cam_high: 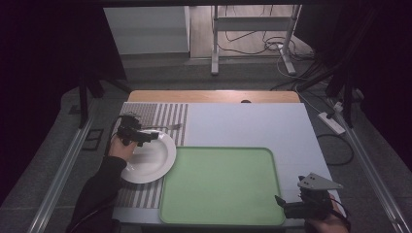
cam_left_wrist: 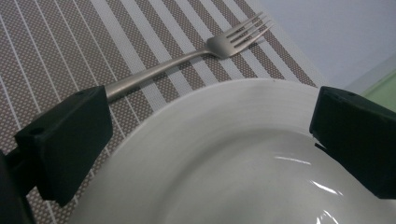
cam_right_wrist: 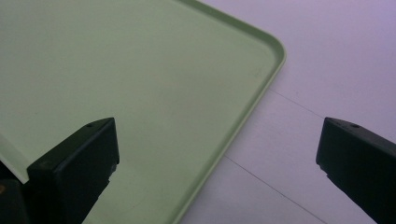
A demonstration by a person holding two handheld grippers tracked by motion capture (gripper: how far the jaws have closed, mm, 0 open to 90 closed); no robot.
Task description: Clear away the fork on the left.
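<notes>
Room: we see a dim space beyond the tabletop [cam_high: 252, 121], with a grey floor, a metal stand's legs [cam_high: 252, 48] and loose cables [cam_high: 272, 46] at the far end, and a white power strip [cam_high: 332, 122] on the floor to the right.
Tabletop: pale and smooth, with a wooden strip showing at its far edge; we judge it slick enough for things to slide on.
Tray: a green tray [cam_high: 223, 213] lies flat in the middle near us, bare, with a low raised rim; its right edge runs between the right gripper's fingers in the right gripper view.
Placemat: a striped woven placemat [cam_high: 155, 114] covers the left part of the tabletop; we judge its weave gives more grip than the bare surface.
Plate: a white plate [cam_high: 155, 162] sits on the placemat, just beside the tray's left edge. We judge it stiff, fairly heavy, glossy and so slippery, and breakable if dropped; the rim is the place to take it, one finger over and one under.
Fork: a metal fork [cam_left_wrist: 187, 56] lies on the placemat just beyond the plate's far rim, tines toward the tray. We judge it light, rigid and thin, lying flat and hard to get under; the handle is the best hold.
Left gripper [cam_high: 154, 135]: hovers over the plate's far rim, fingers [cam_left_wrist: 70, 135] spread wide, holding nothing; the fork's handle end passes behind one finger.
Right gripper [cam_high: 278, 200]: at the tray's near right corner, fingers [cam_right_wrist: 74, 163] spread wide, empty.
</notes>
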